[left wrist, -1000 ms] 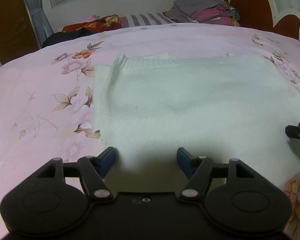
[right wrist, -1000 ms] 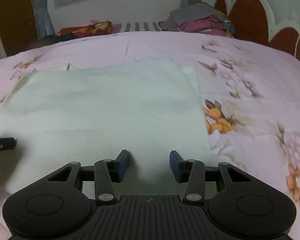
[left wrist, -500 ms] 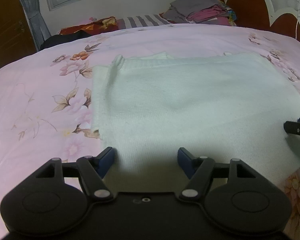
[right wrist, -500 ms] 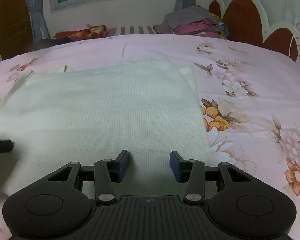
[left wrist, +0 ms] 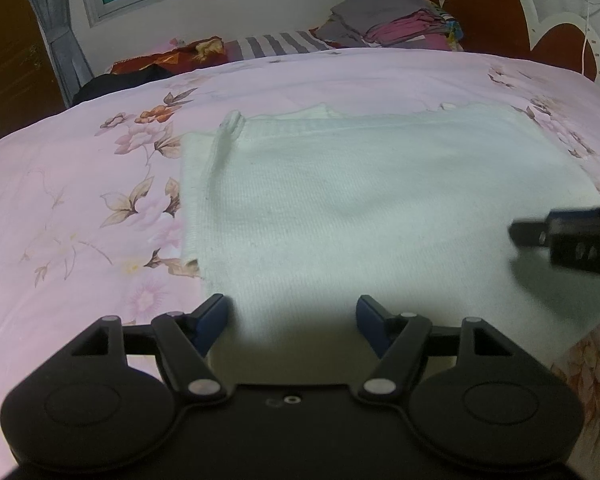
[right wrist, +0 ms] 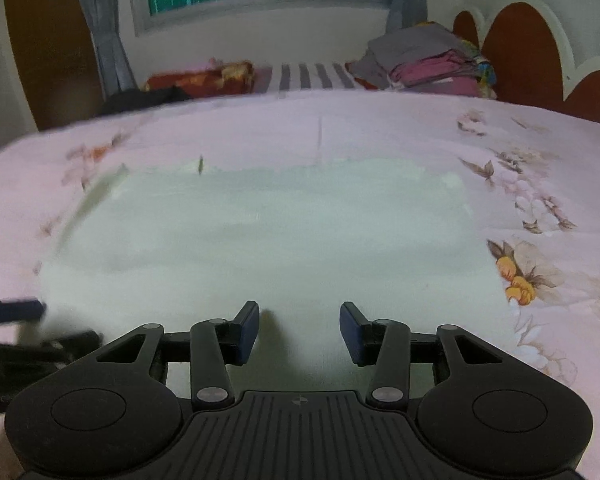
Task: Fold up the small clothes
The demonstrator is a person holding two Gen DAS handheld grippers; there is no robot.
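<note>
white knit garment (left wrist: 372,208) lies flat on pink floral bedspread (left wrist: 80,208), short of the folded clothes pile (left wrist: 396,24). left gripper (left wrist: 292,316) over garment's near edge, jaws wide, nothing gripped. right gripper (right wrist: 299,330) likewise, narrower gap, empty.

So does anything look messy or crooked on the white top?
A little. The white knitted top lies mostly flat on the pink flowered bedspread, but its left edge is bunched into a ridge, and a bit of another layer pokes out at the far edge. No tears or stains show.
</note>
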